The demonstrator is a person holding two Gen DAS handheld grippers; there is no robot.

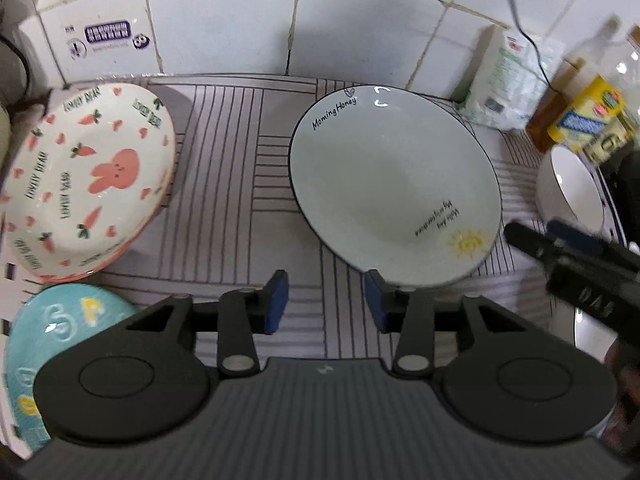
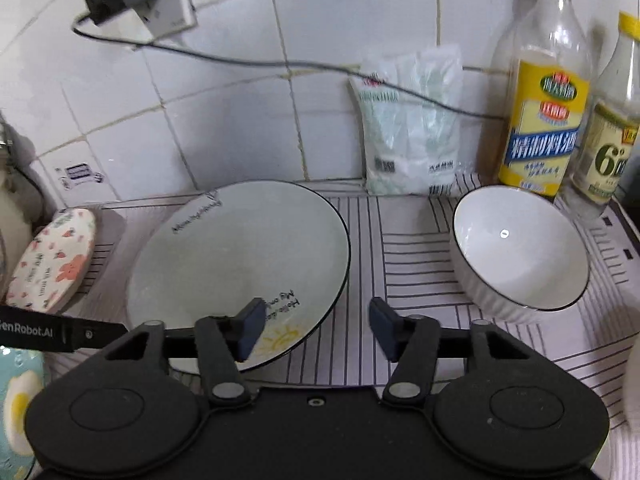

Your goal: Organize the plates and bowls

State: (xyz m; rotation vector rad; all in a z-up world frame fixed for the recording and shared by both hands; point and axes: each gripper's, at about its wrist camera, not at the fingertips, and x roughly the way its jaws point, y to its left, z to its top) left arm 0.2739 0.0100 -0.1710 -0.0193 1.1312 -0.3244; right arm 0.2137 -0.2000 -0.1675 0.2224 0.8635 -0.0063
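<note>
Left wrist view shows us the table [image 1: 224, 168], then the big white plate [image 1: 394, 184] at centre, rabbit plate [image 1: 86, 178] left, white bowl [image 2: 520, 248] right. Our left gripper [image 1: 326, 300] and right gripper [image 2: 318, 330] both gape empty; we should approach the next dish squarely at its rim.

Your left wrist view cuts the pale blue ceramic plate [image 1: 60, 332] at the left edge and hides its near part behind the gripper body. The white ribbed ceramic bowl [image 1: 568, 192] at the right is partly covered by the blurred black right gripper [image 1: 532, 240]. The small script beside the yellow sun on the large white black-rimmed plate [image 1: 394, 184] is too small for you to read. In your right wrist view, the green-labelled clear bottle [image 2: 612, 120] is cut off at the right edge.
</note>
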